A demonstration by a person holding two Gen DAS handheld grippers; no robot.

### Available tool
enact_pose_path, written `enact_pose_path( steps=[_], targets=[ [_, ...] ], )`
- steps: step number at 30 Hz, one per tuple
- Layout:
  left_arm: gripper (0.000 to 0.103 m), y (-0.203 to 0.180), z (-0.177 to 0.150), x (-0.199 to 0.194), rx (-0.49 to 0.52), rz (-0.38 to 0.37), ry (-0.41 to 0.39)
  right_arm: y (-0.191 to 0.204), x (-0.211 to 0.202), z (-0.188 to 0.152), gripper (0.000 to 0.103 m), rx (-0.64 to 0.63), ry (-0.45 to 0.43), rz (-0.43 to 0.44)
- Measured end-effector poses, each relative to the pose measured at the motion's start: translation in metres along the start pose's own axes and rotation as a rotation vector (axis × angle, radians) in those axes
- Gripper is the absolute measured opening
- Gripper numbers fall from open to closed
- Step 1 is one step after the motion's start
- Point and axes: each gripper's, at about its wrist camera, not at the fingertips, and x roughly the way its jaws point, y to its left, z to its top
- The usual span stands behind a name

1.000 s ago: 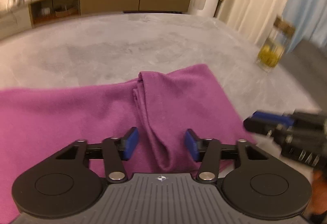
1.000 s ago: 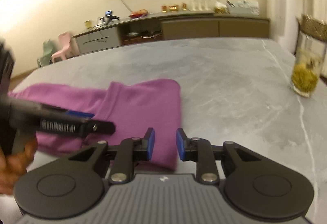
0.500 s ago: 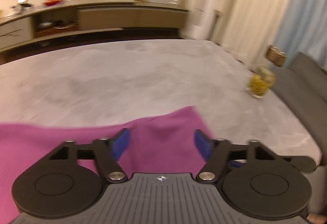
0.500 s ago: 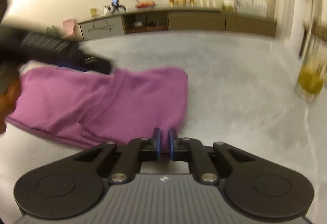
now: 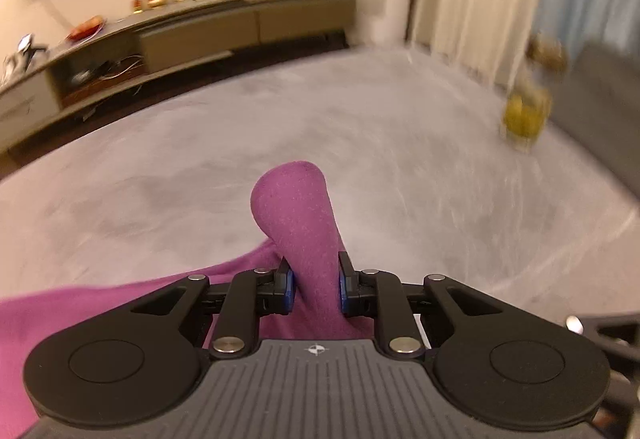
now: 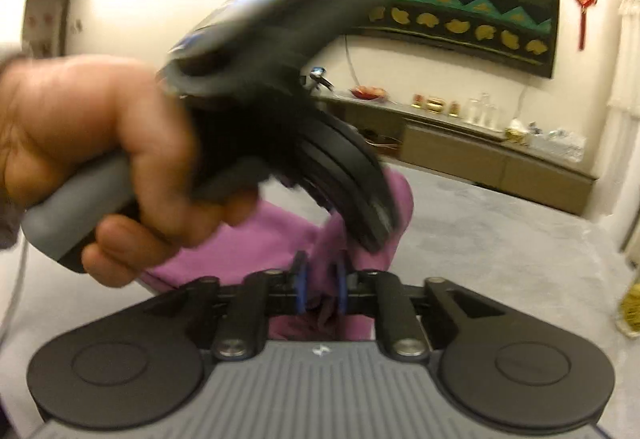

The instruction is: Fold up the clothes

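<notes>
A purple garment (image 5: 296,207) lies on the grey table (image 5: 360,139). In the left wrist view a rolled fold of it stands up between the pads of my left gripper (image 5: 315,287); the jaws are closing and press on the fold. The right wrist view shows the garment (image 6: 276,227) bunched and raised off the table. My right gripper (image 6: 320,289) has a pleat of it between its blue pads, which touch the cloth while the jaws are opening. A hand (image 6: 80,139) holding the blurred left gripper fills the upper left of that view, just above the cloth.
A glass jar of yellow contents (image 5: 524,115) stands near the table's right edge, also seen as the jar (image 6: 632,311) at the far right. A grey sofa (image 5: 600,99) lies beyond it. A long sideboard (image 5: 240,31) with bottles runs along the far wall.
My left gripper opened wide, then closed on a fold and lifted it. My right gripper took the near edge and raised it. The hand with the left gripper swung across the right view.
</notes>
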Motion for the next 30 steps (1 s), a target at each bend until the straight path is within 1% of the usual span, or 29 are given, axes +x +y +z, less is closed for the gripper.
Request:
enact_pose_path(
  steps=[2, 3, 5, 7, 8, 11, 12, 16, 18, 19, 20, 22, 23, 24, 26, 28, 30],
  targets=[
    [0.021, 0.036, -0.004, -0.024, -0.064, -0.004, -0.035, -0.006, -0.004, 0.007, 0.038, 0.086, -0.020, 0.095],
    [0.021, 0.055, -0.009, -0.032, -0.090, 0.010, -0.043, -0.009, -0.005, 0.010, 0.037, 0.125, -0.025, 0.137],
    [0.021, 0.093, -0.024, -0.033, -0.144, 0.057, -0.018, -0.012, 0.004, 0.013, 0.037, 0.173, -0.001, 0.184],
    [0.021, 0.122, -0.041, -0.025, -0.209, 0.040, 0.005, -0.010, 0.022, 0.013, 0.034, 0.187, 0.060, 0.182],
    [0.021, 0.135, -0.050, -0.021, -0.241, 0.028, 0.014, -0.008, 0.032, 0.014, 0.028, 0.181, 0.095, 0.172],
    [0.021, 0.157, -0.066, -0.014, -0.292, -0.008, 0.013, 0.006, 0.059, 0.014, 0.023, 0.140, 0.184, 0.133],
    [0.022, 0.161, -0.070, -0.011, -0.302, -0.014, 0.012, 0.012, 0.066, 0.013, 0.023, 0.121, 0.210, 0.120],
    [0.032, 0.166, -0.077, -0.007, -0.303, -0.017, 0.002, 0.034, 0.087, 0.014, 0.023, 0.059, 0.315, 0.081],
    [0.033, 0.168, -0.078, -0.003, -0.308, -0.025, 0.001, 0.042, 0.089, 0.018, 0.023, 0.031, 0.349, 0.070],
    [0.033, 0.171, -0.078, -0.003, -0.327, -0.041, 0.001, 0.043, 0.087, 0.021, 0.022, 0.018, 0.361, 0.061],
    [0.033, 0.175, -0.078, -0.003, -0.356, -0.063, 0.002, 0.046, 0.081, 0.023, 0.024, 0.007, 0.350, 0.035],
    [0.032, 0.182, -0.078, -0.004, -0.413, -0.104, 0.006, 0.051, 0.066, 0.027, 0.031, -0.034, 0.290, -0.020],
    [0.032, 0.184, -0.077, -0.005, -0.447, -0.116, 0.009, 0.059, 0.059, 0.027, 0.041, -0.076, 0.263, -0.029],
    [0.031, 0.186, -0.076, -0.006, -0.483, -0.124, 0.012, 0.067, 0.054, 0.026, 0.056, -0.122, 0.240, -0.036],
    [0.028, 0.190, -0.074, -0.008, -0.547, -0.147, 0.011, 0.087, 0.052, 0.018, 0.070, -0.236, 0.219, -0.041],
    [0.026, 0.192, -0.071, -0.011, -0.602, -0.163, 0.005, 0.110, 0.057, 0.007, 0.070, -0.353, 0.221, -0.067],
    [0.024, 0.191, -0.067, -0.016, -0.635, -0.173, -0.004, 0.124, 0.065, -0.002, 0.067, -0.416, 0.226, -0.112]
  ],
)
